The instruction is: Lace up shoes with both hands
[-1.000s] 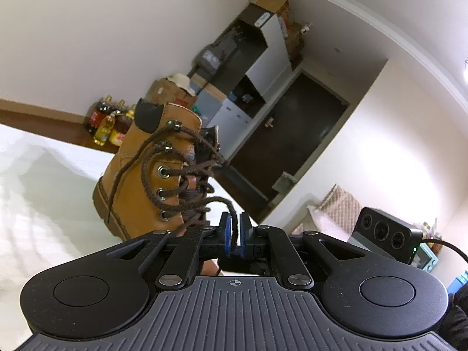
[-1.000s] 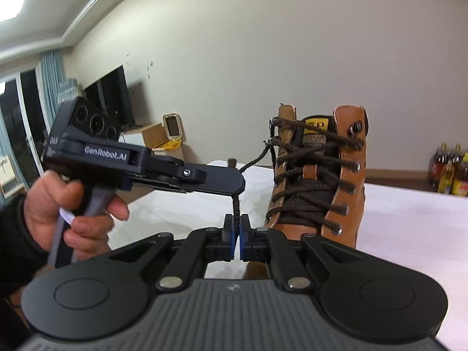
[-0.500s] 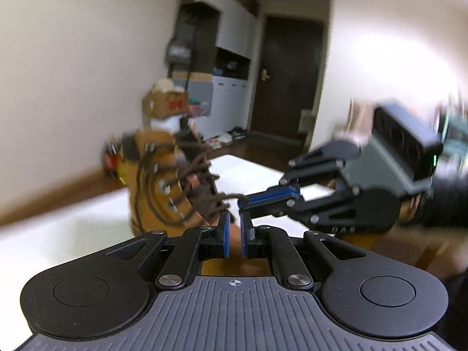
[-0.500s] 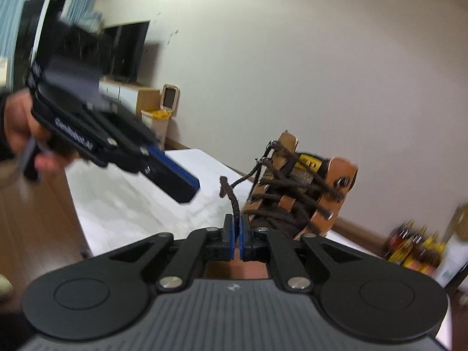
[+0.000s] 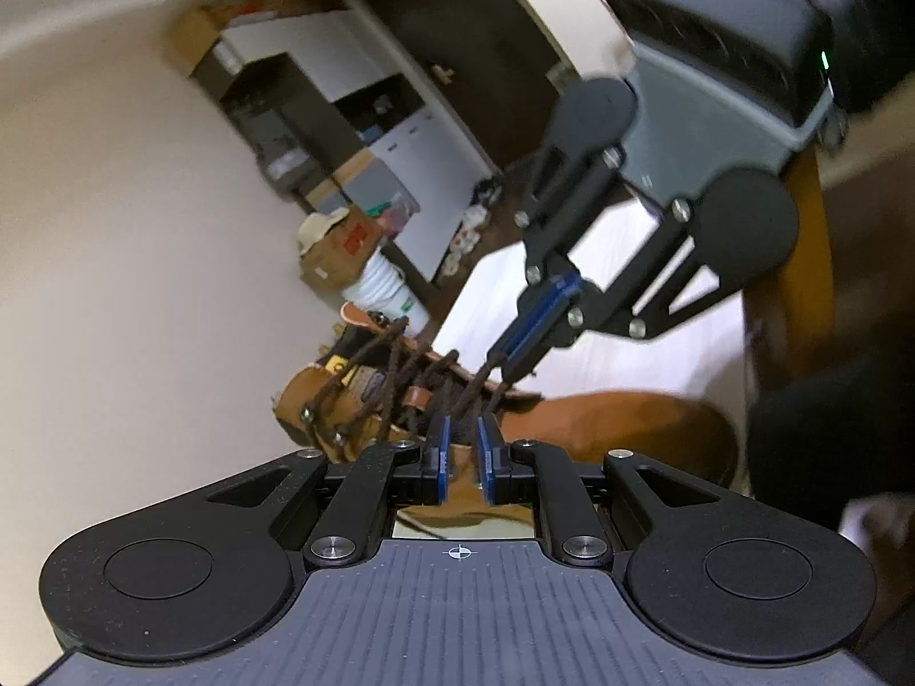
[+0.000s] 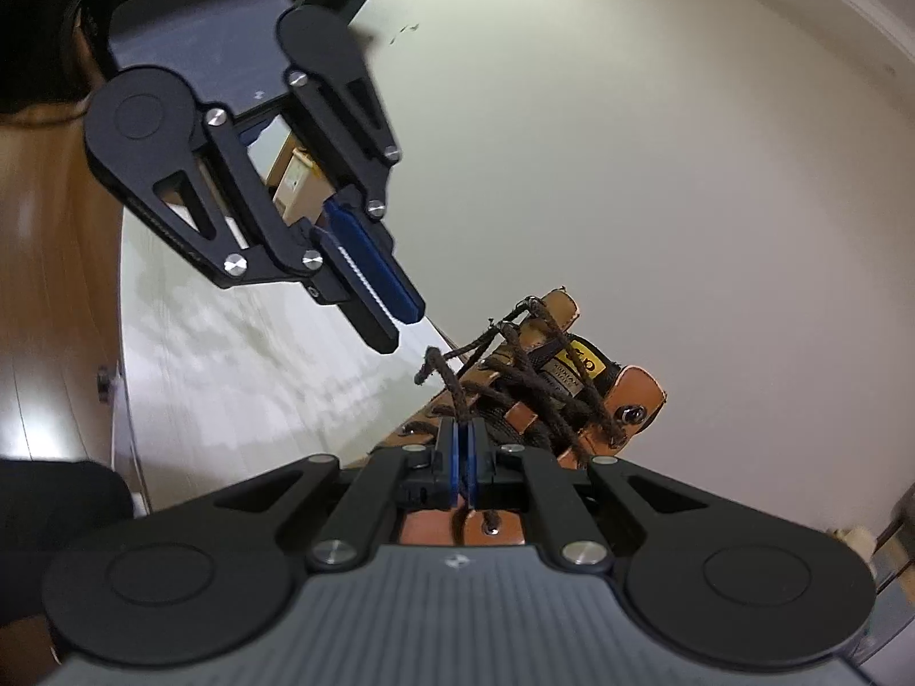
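Observation:
A tan leather boot (image 5: 600, 429) with dark brown laces lies tilted on the white table (image 5: 629, 343). My right gripper (image 6: 462, 446) is shut on the free end of a lace (image 6: 452, 389), whose frayed tip sticks up past the pads. In the left wrist view the right gripper (image 5: 506, 363) hangs over the boot's tongue, pinching that lace (image 5: 480, 386). My left gripper (image 5: 463, 460) is open by a narrow gap and holds nothing. Seen from the right wrist, the left gripper (image 6: 400, 326) hovers just left of the lace tip without touching it. The boot (image 6: 635, 394) shows its yellow tongue label.
A cardboard box (image 5: 337, 257) and a white bucket (image 5: 389, 286) stand on the floor behind the boot, near white cabinets (image 5: 400, 171) and a dark door (image 5: 486, 57). A dark sleeve (image 5: 829, 429) is at the right. Wood floor (image 6: 46, 286) borders the table edge (image 6: 123, 400).
My left gripper let go of the lace and opened slightly. Both grippers swung up and over the boot and now look down on it; the right one kept its hold.

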A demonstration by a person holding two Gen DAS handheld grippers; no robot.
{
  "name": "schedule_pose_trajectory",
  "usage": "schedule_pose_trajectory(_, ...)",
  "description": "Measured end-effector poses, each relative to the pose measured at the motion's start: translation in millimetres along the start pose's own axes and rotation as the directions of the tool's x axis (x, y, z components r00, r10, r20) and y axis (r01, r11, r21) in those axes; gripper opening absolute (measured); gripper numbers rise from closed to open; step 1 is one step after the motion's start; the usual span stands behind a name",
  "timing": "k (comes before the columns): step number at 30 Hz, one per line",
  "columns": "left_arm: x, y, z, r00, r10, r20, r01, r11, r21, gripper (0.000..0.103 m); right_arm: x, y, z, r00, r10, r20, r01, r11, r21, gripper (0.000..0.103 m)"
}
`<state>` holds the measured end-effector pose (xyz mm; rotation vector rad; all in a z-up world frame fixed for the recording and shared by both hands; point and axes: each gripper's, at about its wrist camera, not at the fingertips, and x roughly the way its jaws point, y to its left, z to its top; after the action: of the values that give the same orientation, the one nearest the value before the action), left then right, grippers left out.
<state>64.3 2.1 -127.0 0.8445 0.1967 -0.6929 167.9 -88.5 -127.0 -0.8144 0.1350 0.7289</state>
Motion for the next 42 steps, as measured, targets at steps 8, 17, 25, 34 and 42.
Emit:
schedule_pose_trajectory(8,12,-15,5,0.999,0.026,-0.029,-0.022,0.987,0.159,0.013,-3,19,-1,0.998,-0.066,0.017,0.068,0.976,-0.206,0.004)
schedule_pose_trajectory(17,17,-20,6,0.999,0.014,-0.029,-0.008,0.984,0.178,0.013,-4,34,-4,0.994,-0.098,0.052,0.111,0.923,-0.37,0.004)
schedule_pose_trajectory(25,21,-22,9,0.999,-0.016,-0.049,0.024,0.986,0.167,0.008,-6,40,-6,0.992,-0.101,0.069,0.121,0.906,-0.406,0.004)
schedule_pose_trajectory(34,10,-3,12,0.999,0.046,-0.002,-0.046,0.999,-0.029,0.004,-8,41,-13,0.986,-0.153,0.063,0.165,0.906,-0.389,0.014)
schedule_pose_trajectory(42,3,14,11,0.99,0.133,-0.035,-0.138,0.954,-0.266,0.004,-7,-4,-47,0.983,-0.083,-0.165,0.101,0.99,0.102,0.015)
